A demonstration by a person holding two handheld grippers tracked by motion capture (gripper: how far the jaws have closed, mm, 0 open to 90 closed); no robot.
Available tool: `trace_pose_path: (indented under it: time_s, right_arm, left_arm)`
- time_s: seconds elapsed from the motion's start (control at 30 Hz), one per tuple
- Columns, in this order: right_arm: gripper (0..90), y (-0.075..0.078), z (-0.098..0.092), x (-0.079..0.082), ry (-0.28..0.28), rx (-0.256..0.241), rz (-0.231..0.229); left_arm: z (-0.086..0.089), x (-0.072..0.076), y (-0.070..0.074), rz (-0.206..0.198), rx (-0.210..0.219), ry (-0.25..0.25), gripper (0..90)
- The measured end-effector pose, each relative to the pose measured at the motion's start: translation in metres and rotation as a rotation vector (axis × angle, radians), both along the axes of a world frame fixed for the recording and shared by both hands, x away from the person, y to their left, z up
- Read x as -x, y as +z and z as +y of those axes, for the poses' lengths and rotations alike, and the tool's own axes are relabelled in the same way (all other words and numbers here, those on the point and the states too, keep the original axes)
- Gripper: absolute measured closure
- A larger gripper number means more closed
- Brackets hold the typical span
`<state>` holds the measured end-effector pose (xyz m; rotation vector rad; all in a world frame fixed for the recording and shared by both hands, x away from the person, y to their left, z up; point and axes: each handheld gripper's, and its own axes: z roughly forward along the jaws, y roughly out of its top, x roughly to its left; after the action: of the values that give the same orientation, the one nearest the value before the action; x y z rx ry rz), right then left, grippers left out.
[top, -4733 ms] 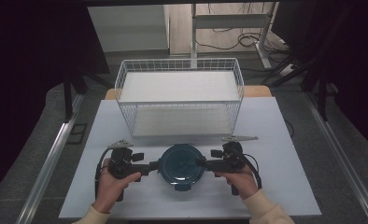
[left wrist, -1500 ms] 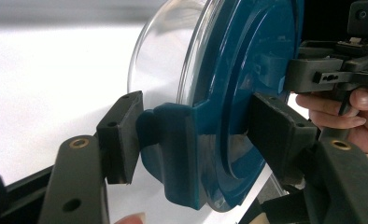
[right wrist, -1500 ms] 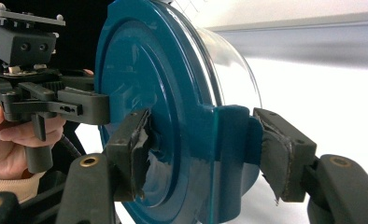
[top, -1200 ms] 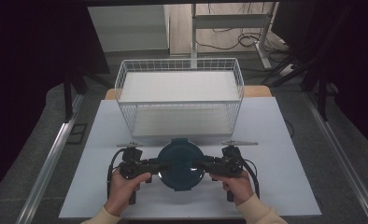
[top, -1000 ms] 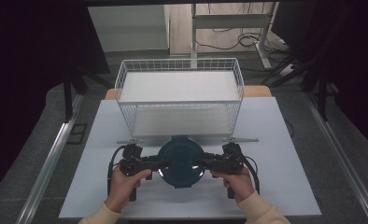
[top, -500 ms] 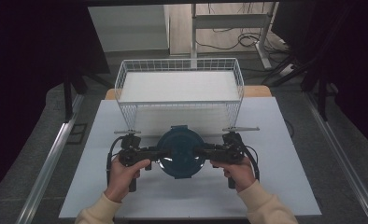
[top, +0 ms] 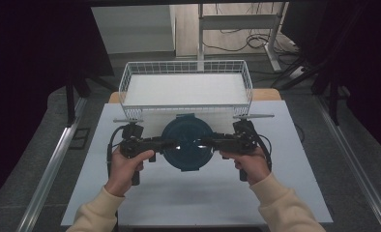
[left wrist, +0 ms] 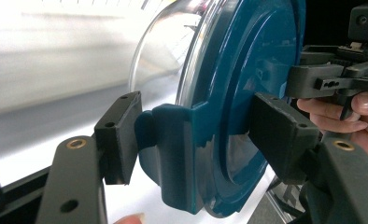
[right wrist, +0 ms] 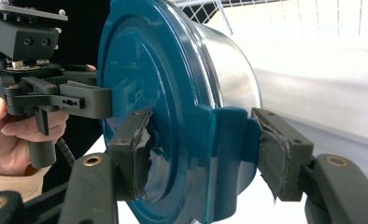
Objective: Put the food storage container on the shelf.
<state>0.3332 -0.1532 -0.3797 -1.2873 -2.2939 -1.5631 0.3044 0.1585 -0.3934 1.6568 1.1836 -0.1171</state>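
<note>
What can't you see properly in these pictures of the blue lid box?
- Inside of the container: the high view shows its teal lid facing the camera, hiding any contents.
- Container's clear body in the left gripper view: blurred and washed out by glare.
- Lower edge of the lid in the right gripper view: cut off by the picture's bottom edge.
- Wire basket floor: bright white, too pale to tell its surface.
</note>
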Motion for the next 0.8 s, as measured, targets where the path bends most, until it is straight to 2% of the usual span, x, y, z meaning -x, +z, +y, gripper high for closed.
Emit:
trace_pose_path:
  time_s: [0.17,0.43,0.8]
  right_arm:
    - [40.5,0.015,-0.001,-0.006,0.000,0.007,-0.022]
    - [40.5,0.035,-0.001,-0.012,0.001,0.007,-0.045]
    - [40.7,0.075,0.004,-0.034,0.006,0.026,-0.086]
  left_arm:
    - [-0.001,-0.006,0.012,-0.010,0.014,0.000,36.2]
    - [0.000,-0.014,0.031,-0.039,0.010,-0.006,36.3]
    - [0.006,-0.038,0.065,-0.071,0.028,-0.009,36.4]
